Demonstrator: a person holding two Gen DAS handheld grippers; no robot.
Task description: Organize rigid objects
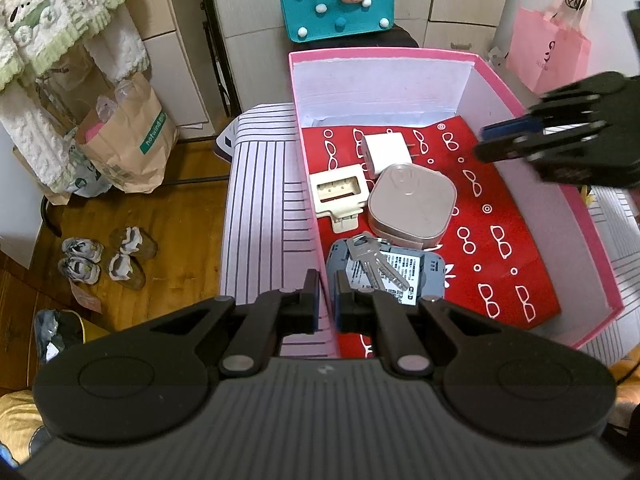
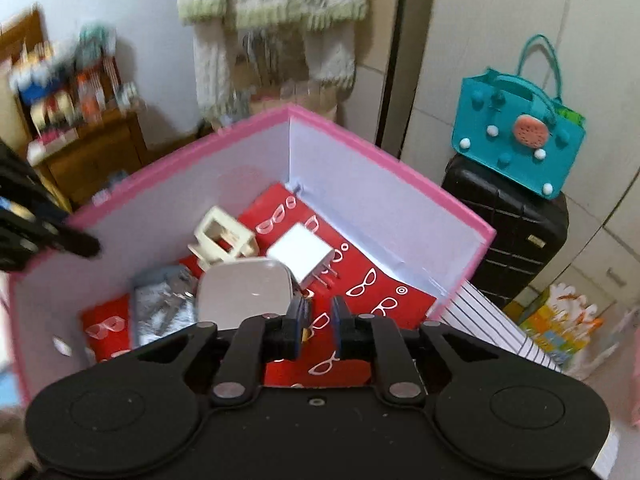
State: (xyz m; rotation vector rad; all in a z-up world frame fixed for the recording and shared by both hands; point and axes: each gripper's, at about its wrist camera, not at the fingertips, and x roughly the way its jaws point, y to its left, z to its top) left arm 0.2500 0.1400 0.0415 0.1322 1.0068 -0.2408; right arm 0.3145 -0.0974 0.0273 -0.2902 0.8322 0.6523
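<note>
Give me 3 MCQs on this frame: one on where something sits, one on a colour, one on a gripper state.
1. The keys lie on:
A. the white charger
B. the grey device
C. the striped cloth

2. The outer rim of the box is:
A. pink
B. teal
C. brown

3. The left gripper is:
A. shut on the keys
B. shut on the charger
C. open, holding nothing

Answers:
1 B: the keys rest on the grey device, near the front of the box.
2 A: the rim is pink, and the inner walls are white.
3 C: a gap shows between its fingers, with nothing in it.
</note>
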